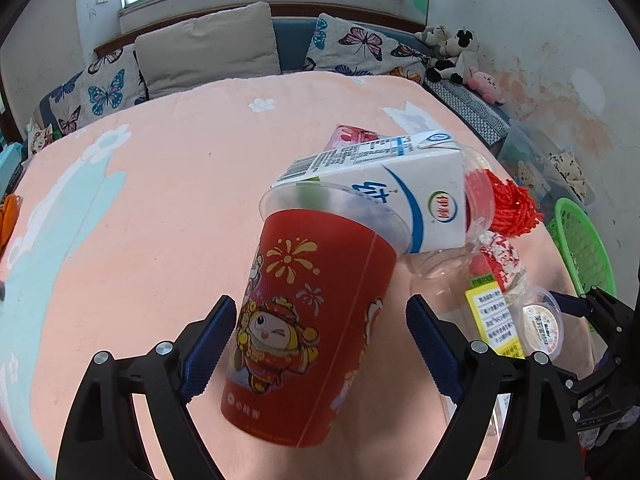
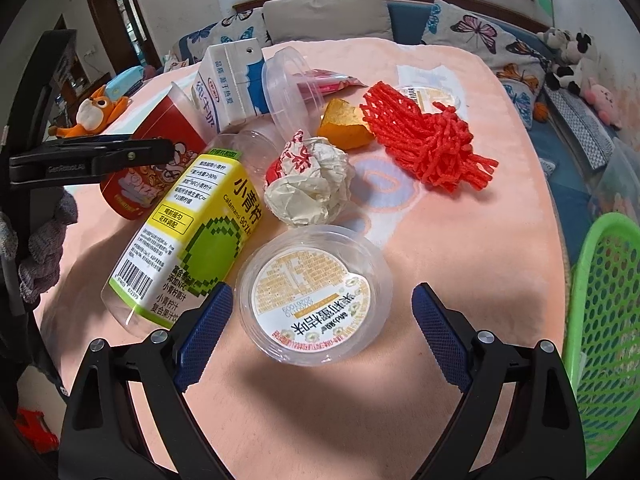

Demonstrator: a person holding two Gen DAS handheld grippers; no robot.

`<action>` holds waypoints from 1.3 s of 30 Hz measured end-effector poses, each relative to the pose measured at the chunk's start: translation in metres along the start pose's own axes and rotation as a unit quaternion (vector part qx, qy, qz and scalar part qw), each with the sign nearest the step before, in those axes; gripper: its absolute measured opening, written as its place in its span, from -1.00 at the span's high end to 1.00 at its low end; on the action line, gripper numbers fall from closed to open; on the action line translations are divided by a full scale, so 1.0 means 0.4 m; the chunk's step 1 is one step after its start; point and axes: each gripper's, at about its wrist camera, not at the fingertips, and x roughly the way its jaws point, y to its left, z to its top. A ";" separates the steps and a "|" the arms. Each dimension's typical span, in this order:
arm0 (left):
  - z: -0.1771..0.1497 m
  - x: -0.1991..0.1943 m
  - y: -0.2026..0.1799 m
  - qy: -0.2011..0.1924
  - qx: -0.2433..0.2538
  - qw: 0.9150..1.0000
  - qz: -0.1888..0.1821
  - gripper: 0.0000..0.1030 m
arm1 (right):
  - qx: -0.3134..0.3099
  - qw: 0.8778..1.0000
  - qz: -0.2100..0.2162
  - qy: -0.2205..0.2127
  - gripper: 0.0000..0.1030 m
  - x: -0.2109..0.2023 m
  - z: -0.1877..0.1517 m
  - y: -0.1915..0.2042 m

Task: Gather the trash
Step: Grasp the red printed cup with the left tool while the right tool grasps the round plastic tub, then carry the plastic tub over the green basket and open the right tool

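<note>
Trash lies on a pink blanket (image 2: 460,240). My left gripper (image 1: 320,312) is open, its fingers either side of a red cartoon cup (image 1: 308,320) lying on its side; the cup (image 2: 156,160) also shows in the right wrist view. My right gripper (image 2: 322,300) is open around a clear plastic tub with a white label (image 2: 316,296), seen in the left wrist view too (image 1: 542,322). Nearby lie a lime juice bottle (image 2: 188,240), a white milk carton (image 2: 228,88), crumpled paper (image 2: 312,184), red mesh netting (image 2: 428,136), orange peel (image 2: 344,124) and a clear cup (image 2: 288,92).
A green plastic basket (image 2: 604,320) stands at the blanket's right edge, also in the left wrist view (image 1: 584,248). Butterfly pillows (image 1: 360,46) and plush toys (image 1: 456,54) line the far side. An orange plush (image 2: 96,112) sits at the left.
</note>
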 end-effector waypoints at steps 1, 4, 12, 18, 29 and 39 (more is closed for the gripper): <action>0.001 0.004 0.001 0.002 -0.001 1.000 -0.001 -0.63 | 0.000 1.000 -0.001 -0.001 -0.75 0.002 0.001 0.000; 0.007 0.016 -0.002 0.006 0.007 1.000 -0.003 -0.63 | -0.001 1.000 0.000 0.001 -0.65 0.006 0.001 0.005; 0.005 0.025 0.005 0.009 0.007 1.000 -0.001 -0.45 | 0.004 1.000 0.004 -0.001 -0.34 0.000 -0.004 0.005; -0.006 0.003 -0.001 0.006 0.014 1.000 0.002 -0.42 | 0.001 1.000 0.001 -0.011 -0.30 -0.023 -0.007 0.016; -0.044 -0.114 -0.022 -0.006 0.044 0.999 0.013 -0.41 | 0.004 0.999 0.003 -0.034 -0.30 -0.097 -0.030 0.017; -0.048 -0.243 -0.083 -0.044 0.057 0.997 -0.009 -0.41 | 0.028 0.997 -0.013 -0.067 -0.30 -0.187 -0.053 -0.041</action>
